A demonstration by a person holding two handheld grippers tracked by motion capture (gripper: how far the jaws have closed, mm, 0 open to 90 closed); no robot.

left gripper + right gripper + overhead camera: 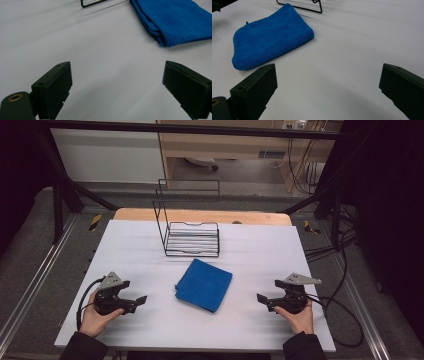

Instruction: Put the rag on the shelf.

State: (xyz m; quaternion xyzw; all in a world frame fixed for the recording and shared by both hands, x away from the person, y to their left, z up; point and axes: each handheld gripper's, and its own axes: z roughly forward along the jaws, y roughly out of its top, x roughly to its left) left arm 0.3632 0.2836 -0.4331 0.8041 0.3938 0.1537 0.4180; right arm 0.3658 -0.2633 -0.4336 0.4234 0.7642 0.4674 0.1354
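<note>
**Folded cloth mid-table, both grippers spread and empty**

A white table [150, 245] stands on grey floor, with wooden furniture beyond. The blue cloth [204, 285] lies folded at the centre, just before a black wire rack [191, 237] toward the far edge. The left gripper [134, 296] and right gripper [266, 296] rest near the near corners, jaws wide apart. The rack is cut off in both gripper views.

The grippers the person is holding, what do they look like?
Each one, the left gripper and the right gripper, is black, with two flat, blocky jaws, a grey three-cornered plate on top and a black cable trailing behind. The person wears dark sleeves.
</note>
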